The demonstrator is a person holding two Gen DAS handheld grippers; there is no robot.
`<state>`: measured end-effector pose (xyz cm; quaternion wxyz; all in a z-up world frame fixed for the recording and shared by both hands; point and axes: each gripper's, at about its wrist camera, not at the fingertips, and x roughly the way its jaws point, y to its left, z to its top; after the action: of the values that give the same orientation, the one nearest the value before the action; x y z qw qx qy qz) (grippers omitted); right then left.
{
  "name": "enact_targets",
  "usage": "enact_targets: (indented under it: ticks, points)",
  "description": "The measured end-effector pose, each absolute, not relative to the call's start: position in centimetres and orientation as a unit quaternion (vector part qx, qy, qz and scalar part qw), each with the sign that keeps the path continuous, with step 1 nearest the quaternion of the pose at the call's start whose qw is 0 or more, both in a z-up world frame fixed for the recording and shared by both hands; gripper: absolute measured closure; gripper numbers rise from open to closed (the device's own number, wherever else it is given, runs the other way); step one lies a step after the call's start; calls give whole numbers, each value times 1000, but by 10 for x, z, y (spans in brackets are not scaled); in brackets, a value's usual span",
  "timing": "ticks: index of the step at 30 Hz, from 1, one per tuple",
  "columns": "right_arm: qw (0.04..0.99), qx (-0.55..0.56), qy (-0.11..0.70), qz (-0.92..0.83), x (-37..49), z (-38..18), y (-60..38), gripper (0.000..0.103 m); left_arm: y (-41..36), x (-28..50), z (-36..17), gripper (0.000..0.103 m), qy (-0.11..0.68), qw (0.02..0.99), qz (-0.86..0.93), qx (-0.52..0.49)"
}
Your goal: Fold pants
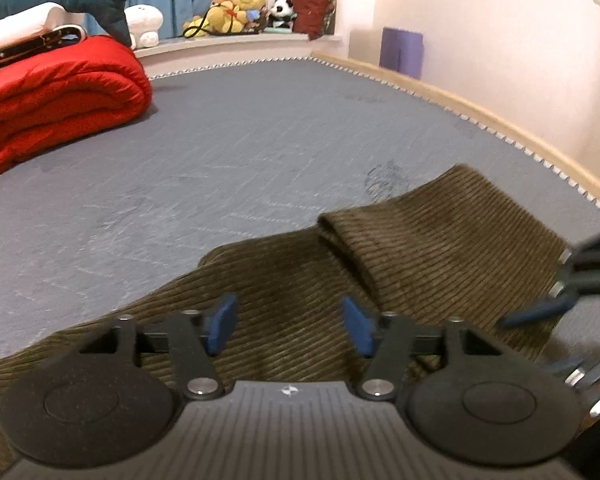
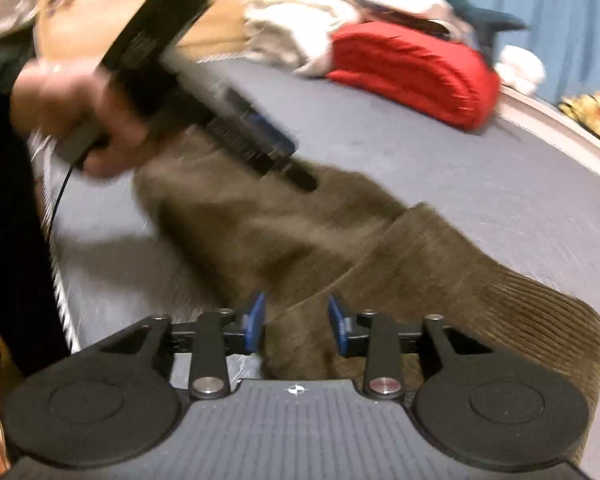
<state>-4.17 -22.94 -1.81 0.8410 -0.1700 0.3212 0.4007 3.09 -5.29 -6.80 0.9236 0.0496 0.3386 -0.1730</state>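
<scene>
Olive-brown ribbed corduroy pants (image 1: 400,248) lie on the grey mattress (image 1: 220,152), one part already doubled over, the bundle loose and uneven. Left gripper (image 1: 288,324) hovers above them, jaws apart and empty; right gripper (image 2: 296,324) likewise. Further folding and squaring apparently remain.

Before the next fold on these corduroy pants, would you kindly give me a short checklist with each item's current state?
1. Left gripper open above the olive-brown corduroy pants: ok.
2. Right gripper open, with a ridge of fabric between its fingers: ok.
3. Pants lying flat: not ok, a fold is bunched up mid-garment.
4. Room on the grey mattress cover ahead: ok.
5. Folded red quilt apart from the pants: ok.
6. Waistband and hem positions: cannot tell, the right view is blurred.
</scene>
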Motion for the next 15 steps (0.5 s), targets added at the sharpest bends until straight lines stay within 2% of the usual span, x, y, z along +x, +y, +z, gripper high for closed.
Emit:
enact_targets:
  ticks: [2,3,4,5,7,10,11,15]
  points:
    - [831,-189,339,399,-43,-31,-224,62,-58,34,-70,77,336,922,-189,39]
    - [817,-212,351,406,-45,-42,-218,61,-62,36,-71,80,333,922,-195,38]
    - [801,-243,361,412,-51,-53,-210,59,-66,38,-71,82,329,922,-200,40]
    - [791,-269,358,416,-57,-58,-205,52,-71,40,-71,82,324,922,-209,44]
    - [787,-295,341,421,-67,-57,-200,52,-82,43,-72,82,314,921,-225,52]
    - [808,-212,344,430,-56,-33,-214,56,-97,47,-75,82,303,918,-250,48]
    - [817,-198,338,423,-54,-29,-219,54,-102,49,-77,82,302,915,-263,46]
    - [804,-227,364,412,-53,-43,-215,54,-125,65,-103,83,336,899,-273,70]
